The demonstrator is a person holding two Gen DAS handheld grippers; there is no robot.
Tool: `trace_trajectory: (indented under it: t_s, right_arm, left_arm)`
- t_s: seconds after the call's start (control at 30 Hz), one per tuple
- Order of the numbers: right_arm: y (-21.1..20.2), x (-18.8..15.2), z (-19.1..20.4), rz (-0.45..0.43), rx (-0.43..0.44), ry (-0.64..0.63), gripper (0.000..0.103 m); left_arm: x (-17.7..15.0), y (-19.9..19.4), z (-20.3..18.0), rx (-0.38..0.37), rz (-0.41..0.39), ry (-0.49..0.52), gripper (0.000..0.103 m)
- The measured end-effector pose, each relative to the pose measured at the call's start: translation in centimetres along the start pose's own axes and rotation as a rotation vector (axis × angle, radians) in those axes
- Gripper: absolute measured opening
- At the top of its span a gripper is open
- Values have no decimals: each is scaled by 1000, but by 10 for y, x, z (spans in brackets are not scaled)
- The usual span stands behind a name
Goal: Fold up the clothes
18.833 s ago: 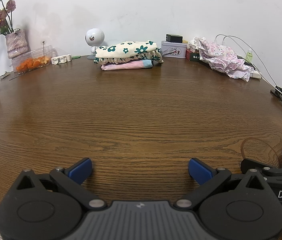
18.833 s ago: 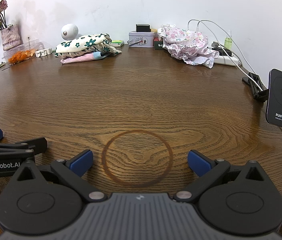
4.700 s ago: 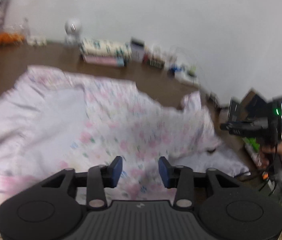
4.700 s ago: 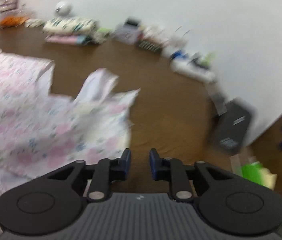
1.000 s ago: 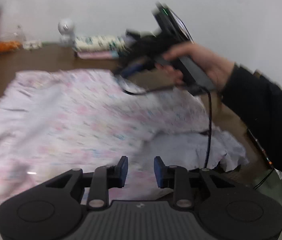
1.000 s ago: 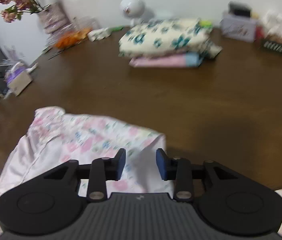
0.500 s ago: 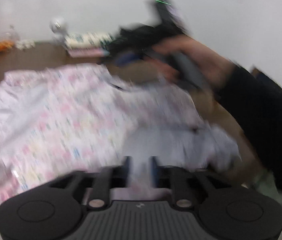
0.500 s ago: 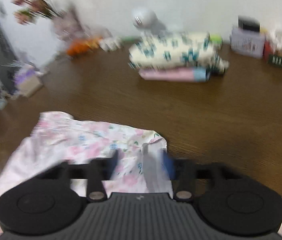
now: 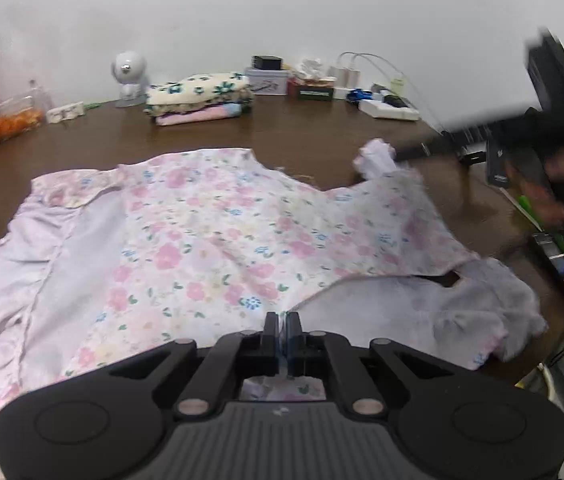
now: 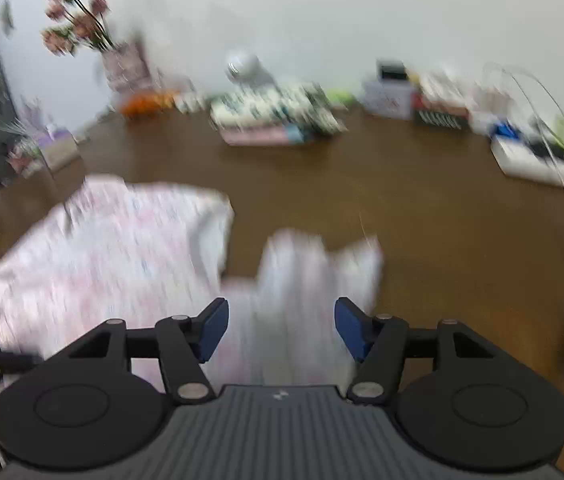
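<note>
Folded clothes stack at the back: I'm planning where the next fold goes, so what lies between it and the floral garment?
Only bare brown table, seen in the left wrist view, between the folded stack and the floral garment.

A white round-headed figurine (image 9: 128, 74) stands at the far wall, a white power strip (image 9: 388, 110) far right, orange snacks (image 9: 0, 128) far left.

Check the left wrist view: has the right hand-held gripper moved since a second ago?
Yes. The right hand-held gripper was in front of the folded clothes stack at the back; it is now far right of it, near the picture's edge.
</note>
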State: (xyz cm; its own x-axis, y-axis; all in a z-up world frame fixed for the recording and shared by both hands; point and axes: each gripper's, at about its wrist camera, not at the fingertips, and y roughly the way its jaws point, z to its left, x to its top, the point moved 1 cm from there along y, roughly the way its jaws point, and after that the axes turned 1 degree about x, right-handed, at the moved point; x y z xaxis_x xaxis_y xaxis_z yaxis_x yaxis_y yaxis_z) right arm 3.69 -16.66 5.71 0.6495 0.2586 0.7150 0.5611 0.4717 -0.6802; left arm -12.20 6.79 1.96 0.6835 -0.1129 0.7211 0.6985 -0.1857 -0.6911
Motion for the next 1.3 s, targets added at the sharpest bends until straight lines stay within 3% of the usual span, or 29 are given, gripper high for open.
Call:
trace_trajectory:
  t_s: [0.07, 0.13, 0.2, 0.27, 0.33, 0.4, 0.53, 0.6, 0.7, 0.77, 0.83, 0.9, 0.93, 1.07, 1.13, 1.3]
  right_arm:
    - [28, 21, 9, 32, 61, -45, 59]
    - [55, 42, 19, 63, 122, -89, 40]
    - [93, 47, 27, 163, 115, -115, 23]
    - [106, 43, 34, 203, 99, -139, 23]
    - [103, 35, 42, 189, 91, -173, 18]
    - [100, 30, 50, 185, 56, -228, 0]
    - [101, 26, 68, 152, -79, -386, 0]
    - [109, 30, 66, 129, -171, -395, 0]
    - [113, 41, 55, 100, -192, -348, 0]
    - [105, 44, 54, 61, -182, -325, 17]
    - [65, 33, 58, -32, -188, -309, 80]
    - [12, 10, 57, -169, -190, -288, 103]
    - [-14, -10, 56, -225, -174, -302, 103]
    - [-103, -95, 45, -386, -196, -426, 103]
    - [-130, -126, 31, -387, -240, -406, 103]
    - [-149, -172, 1, -376, -270, -355, 103]
  left_arm:
    - [-1, 2, 2, 39, -7, -8, 3]
    - [1, 7, 5, 39, -5, -42, 3]
    - [1, 7, 6, 41, -10, -58, 3]
    - [0, 6, 6, 47, -16, -66, 3]
    - [0, 5, 7, 49, -17, -78, 3]
    - [1, 6, 7, 47, -20, -81, 2]
    - [4, 6, 7, 37, -43, -74, 2]
    - [7, 7, 8, 31, -51, -75, 2]
    - [10, 19, 10, 29, -55, -55, 5]
    - [9, 26, 12, 45, -63, -48, 10]
    - [9, 25, 15, 38, -50, -45, 15]
    - [7, 18, 22, 19, -45, -57, 27]
    - [6, 16, 26, 23, -38, -66, 35]
    - [5, 13, 33, 45, -6, -75, 36]
    - [5, 12, 35, 47, -1, -85, 38]
    - [9, 15, 34, 100, 10, -107, 39]
